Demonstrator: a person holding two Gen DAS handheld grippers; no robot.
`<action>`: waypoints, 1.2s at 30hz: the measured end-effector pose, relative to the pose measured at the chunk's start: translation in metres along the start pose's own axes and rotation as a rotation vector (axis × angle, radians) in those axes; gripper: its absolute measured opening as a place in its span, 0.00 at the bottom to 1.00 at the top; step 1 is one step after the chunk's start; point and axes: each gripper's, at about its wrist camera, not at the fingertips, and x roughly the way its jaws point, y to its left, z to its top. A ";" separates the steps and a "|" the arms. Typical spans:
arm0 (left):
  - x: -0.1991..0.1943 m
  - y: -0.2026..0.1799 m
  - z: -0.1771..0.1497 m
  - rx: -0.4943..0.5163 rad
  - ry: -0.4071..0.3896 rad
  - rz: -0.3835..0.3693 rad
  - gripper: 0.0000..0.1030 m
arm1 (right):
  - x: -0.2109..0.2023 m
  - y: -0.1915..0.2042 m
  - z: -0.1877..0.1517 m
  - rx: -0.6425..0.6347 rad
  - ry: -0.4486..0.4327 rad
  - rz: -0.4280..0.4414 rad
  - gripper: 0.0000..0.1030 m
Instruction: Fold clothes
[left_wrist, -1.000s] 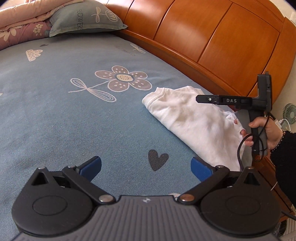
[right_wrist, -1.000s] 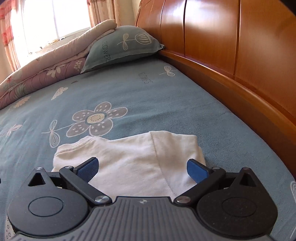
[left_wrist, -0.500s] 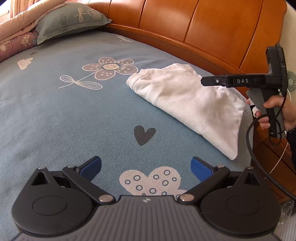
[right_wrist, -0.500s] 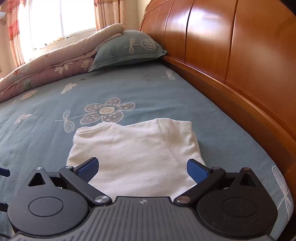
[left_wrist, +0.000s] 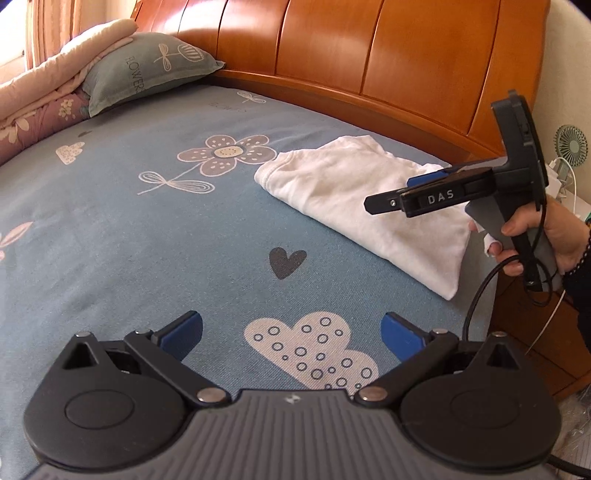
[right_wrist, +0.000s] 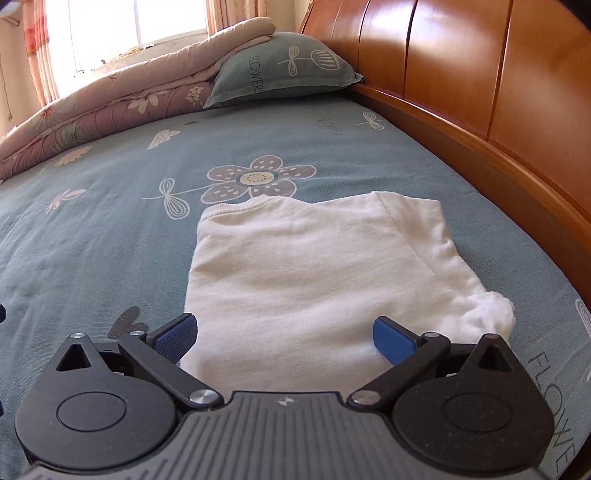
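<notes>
A white folded garment (left_wrist: 354, 195) (right_wrist: 314, 273) lies on the blue patterned bedsheet (left_wrist: 147, 240) (right_wrist: 110, 229) near the wooden headboard. My left gripper (left_wrist: 291, 332) is open above bare sheet, well short of the garment, with nothing between its blue pads. My right gripper (right_wrist: 282, 336) is open just over the garment's near edge, holding nothing. In the left wrist view that right gripper (left_wrist: 410, 192) hovers over the garment's right part, held by a hand (left_wrist: 546, 236).
The orange wooden headboard (left_wrist: 369, 66) (right_wrist: 480, 92) runs along the far and right side. A grey-green pillow (left_wrist: 147, 70) (right_wrist: 284, 66) and a folded quilt (right_wrist: 110, 107) lie at the far end. A small fan (left_wrist: 570, 144) stands beyond the bed corner.
Both grippers have drawn back from the garment, so more sheet shows ahead of the left one and the whole garment ahead of the right one. Both stayed open; the garment stays put.
</notes>
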 end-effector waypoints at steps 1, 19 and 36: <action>-0.004 0.000 -0.001 0.003 -0.015 0.009 0.99 | -0.007 0.005 0.000 0.001 -0.014 0.020 1.00; -0.036 0.016 -0.008 -0.097 -0.180 0.130 0.99 | -0.042 0.024 -0.060 0.124 0.079 0.002 1.00; -0.082 -0.033 -0.002 -0.121 -0.198 0.023 0.99 | -0.154 0.076 -0.054 0.185 -0.017 -0.073 1.00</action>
